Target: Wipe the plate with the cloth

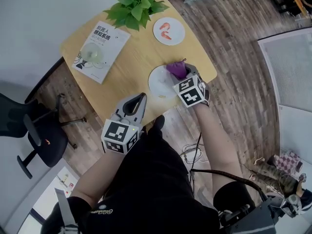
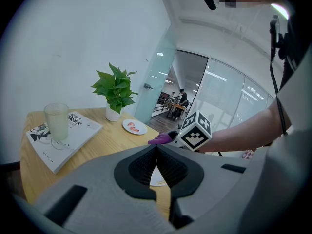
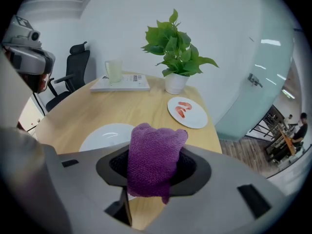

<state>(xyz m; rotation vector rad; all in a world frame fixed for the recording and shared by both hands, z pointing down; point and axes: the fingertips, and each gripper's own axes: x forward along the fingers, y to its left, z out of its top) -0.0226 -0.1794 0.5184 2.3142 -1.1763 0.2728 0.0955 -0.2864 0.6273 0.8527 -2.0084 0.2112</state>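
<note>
Grey left gripper (image 1: 138, 100), jaws pressed together on nothing, hangs over the wooden table's (image 1: 136, 52) near edge. Just beyond, the right gripper (image 1: 187, 75) pinches the purple cloth (image 3: 153, 155) over the white plate's (image 1: 158, 82) right rim. Farther off stand a second plate (image 1: 168, 31) and a potted plant (image 1: 139, 4).

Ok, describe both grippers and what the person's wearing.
The left gripper and right gripper both have smooth grey shells that taper to black ribbed pads. Each carries a white cube printed with black square markers. The person wears a black short-sleeved top.
</note>
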